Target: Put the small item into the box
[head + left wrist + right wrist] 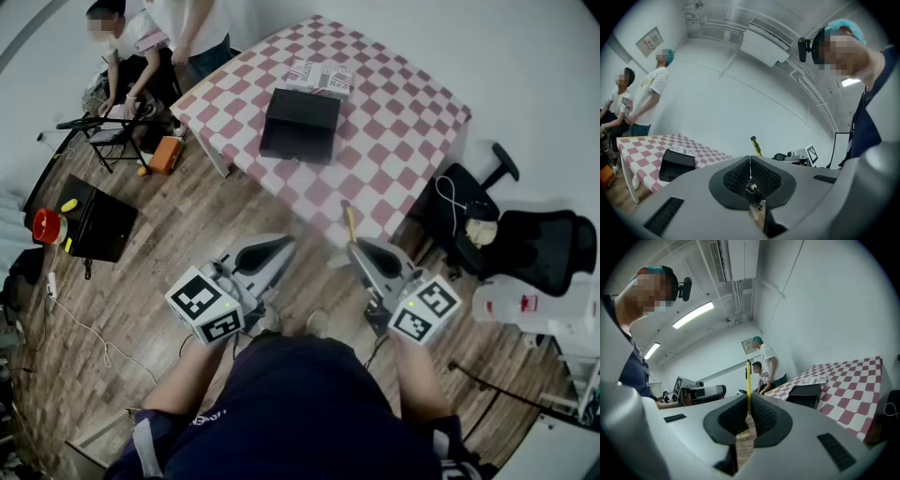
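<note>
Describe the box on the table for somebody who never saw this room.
Find the table with the red-and-white checked cloth. Near its middle lies the black box. It is plain and dark, while the carton just behind it is pale with print.

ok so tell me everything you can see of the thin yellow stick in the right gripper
The thin yellow stick is slim, straight, plastic by its look, with a dark top end. The right gripper is shut on its lower end, so it juts straight out past the jaw tips. It hangs in the air near the edge of the red and white checked table; nothing else touches it.
</note>
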Demonstrator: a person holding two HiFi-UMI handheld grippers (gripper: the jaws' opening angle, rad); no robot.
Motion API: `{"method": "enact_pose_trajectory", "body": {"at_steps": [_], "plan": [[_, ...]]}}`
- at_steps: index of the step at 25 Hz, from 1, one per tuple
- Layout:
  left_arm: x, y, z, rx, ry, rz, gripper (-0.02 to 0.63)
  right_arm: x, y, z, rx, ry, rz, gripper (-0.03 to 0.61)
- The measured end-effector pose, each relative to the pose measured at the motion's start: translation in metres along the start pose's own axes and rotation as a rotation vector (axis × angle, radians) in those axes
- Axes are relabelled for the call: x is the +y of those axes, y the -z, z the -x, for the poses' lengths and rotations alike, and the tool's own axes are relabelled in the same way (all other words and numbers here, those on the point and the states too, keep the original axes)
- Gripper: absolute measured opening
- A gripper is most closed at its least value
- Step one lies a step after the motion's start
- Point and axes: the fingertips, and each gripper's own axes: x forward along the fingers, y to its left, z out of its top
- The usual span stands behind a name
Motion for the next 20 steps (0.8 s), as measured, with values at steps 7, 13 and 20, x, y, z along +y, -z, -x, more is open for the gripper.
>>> {"method": "enact_pose_trajectory", "body": {"at_steps": [7, 13, 20], "plan": [[-0.007, 0.003, -0.006, -0.002, -0.009, 0.004, 0.035, -0.005, 0.002, 0.013, 0.000, 0.003, -0.004, 0.033], [-0.020, 0.016, -0.012, 0.010, -0.018, 0.015, 0.035, -0.009, 0.010, 0.024, -0.002, -0.009, -0.034, 0.034], [-0.040, 0.033, -0.022, 0.022, -0.041, 0.024, 0.035, -0.017, 0.020, 0.046, 0.009, -0.034, -0.056, 0.034]]}}
